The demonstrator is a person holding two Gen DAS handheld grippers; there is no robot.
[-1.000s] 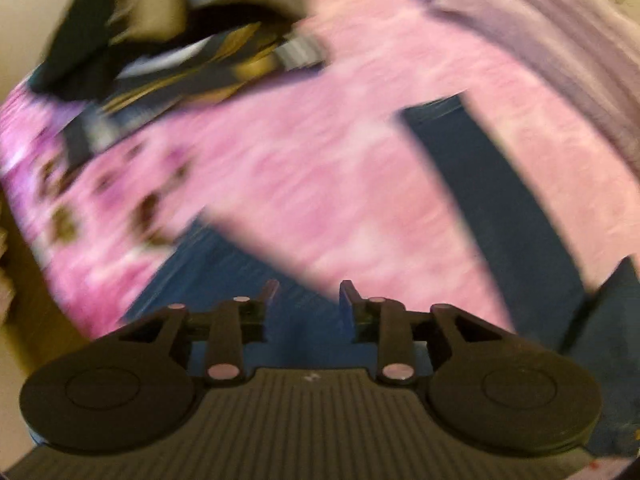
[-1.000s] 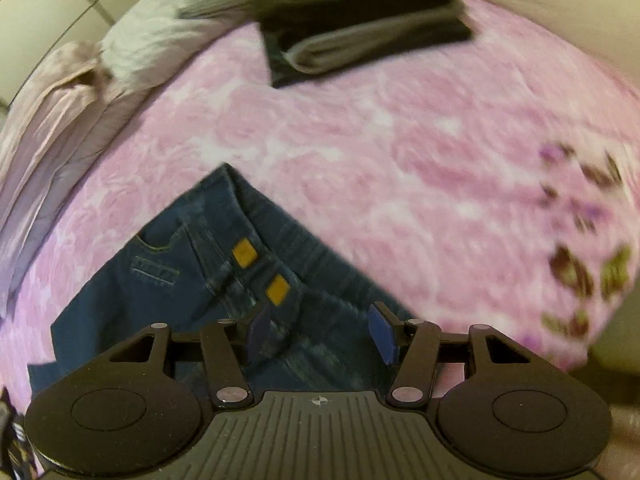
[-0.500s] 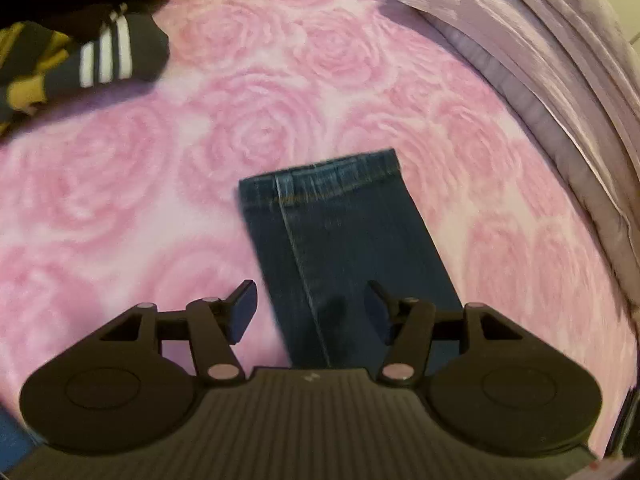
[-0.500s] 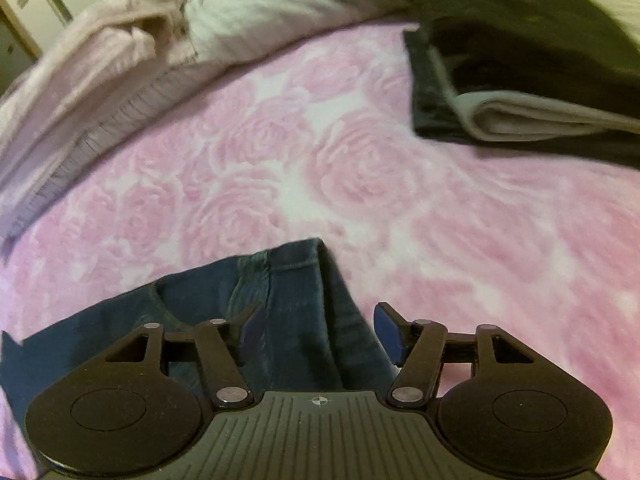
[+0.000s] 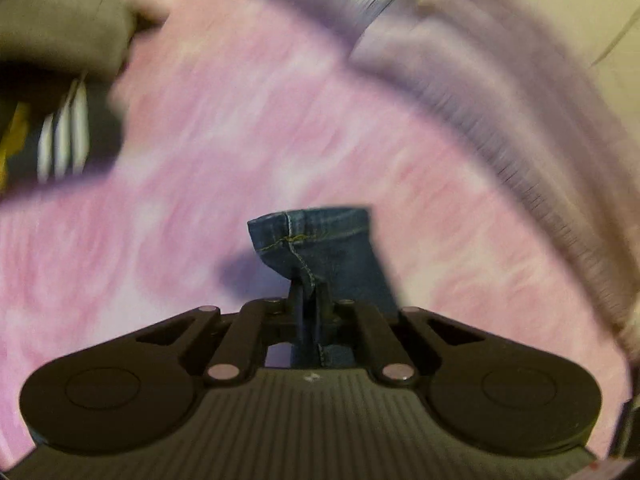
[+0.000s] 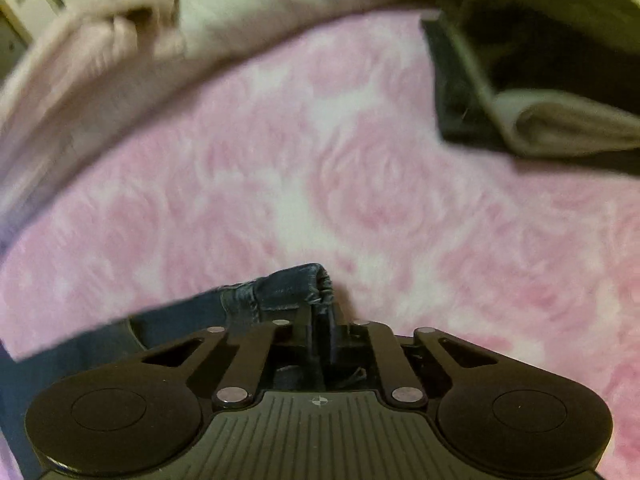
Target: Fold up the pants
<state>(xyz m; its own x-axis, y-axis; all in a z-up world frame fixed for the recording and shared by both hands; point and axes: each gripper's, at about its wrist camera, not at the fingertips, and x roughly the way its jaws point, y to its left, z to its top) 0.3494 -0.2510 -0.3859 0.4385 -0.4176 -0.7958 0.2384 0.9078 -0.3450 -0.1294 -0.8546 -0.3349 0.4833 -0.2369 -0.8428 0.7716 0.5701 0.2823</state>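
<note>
Since half a second ago both grippers have closed — left gripper (image 5: 308, 292) now pinches the jeans (image 5: 324, 248) at the leg hem, right gripper (image 6: 320, 320) pinches the bunched waistband end. Jeans lie on the pink blanket (image 5: 248, 128), cloth rising at 12 o'clock from each clamp — opposite-end holds likely set up bringing hem to waist.

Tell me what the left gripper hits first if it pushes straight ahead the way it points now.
The left gripper is shut on the jeans, so their hem leads. Beyond it lies the pink rose blanket, probably met first; the blur leaves depth unclear.
</note>
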